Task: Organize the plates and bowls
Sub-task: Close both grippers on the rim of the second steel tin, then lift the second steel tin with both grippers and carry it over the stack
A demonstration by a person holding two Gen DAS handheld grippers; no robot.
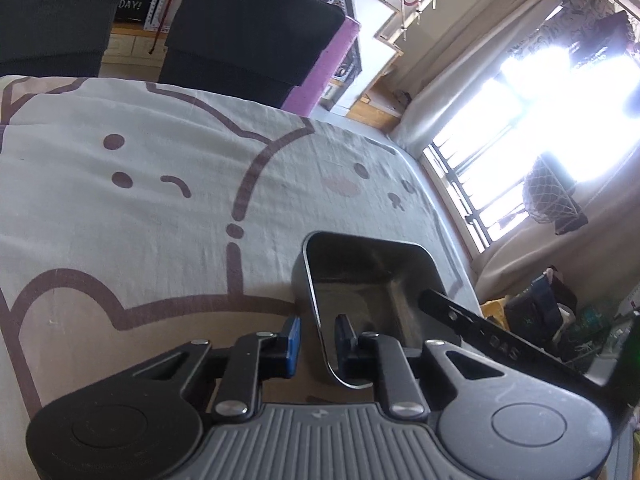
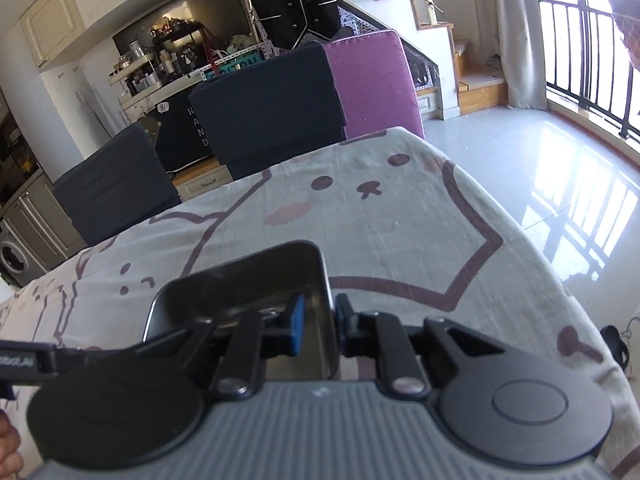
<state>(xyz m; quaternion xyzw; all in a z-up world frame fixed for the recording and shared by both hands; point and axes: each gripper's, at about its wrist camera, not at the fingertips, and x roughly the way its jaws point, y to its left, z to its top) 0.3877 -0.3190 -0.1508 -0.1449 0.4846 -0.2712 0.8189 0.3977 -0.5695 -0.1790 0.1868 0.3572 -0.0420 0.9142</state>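
A dark, shallow rectangular metal tray (image 1: 372, 276) lies on a table covered by a cartoon-bear cloth (image 1: 140, 208). My left gripper (image 1: 318, 336) straddles the tray's left wall, one blue pad outside and one inside, closed on the thin rim. In the right wrist view the same tray (image 2: 240, 280) sits low and left. My right gripper (image 2: 320, 318) straddles its right wall. The wall lies against the outer finger, and a gap shows between the wall and the blue pad (image 2: 297, 322) inside. Part of the right gripper (image 1: 460, 316) reaches over the tray's far side.
Dark grey chairs (image 2: 268, 112) and a purple one (image 2: 372, 84) stand along the table's far edge. The table's right edge (image 2: 532, 248) drops to a glossy tiled floor by barred windows. A hand (image 2: 8, 452) shows at the lower left corner.
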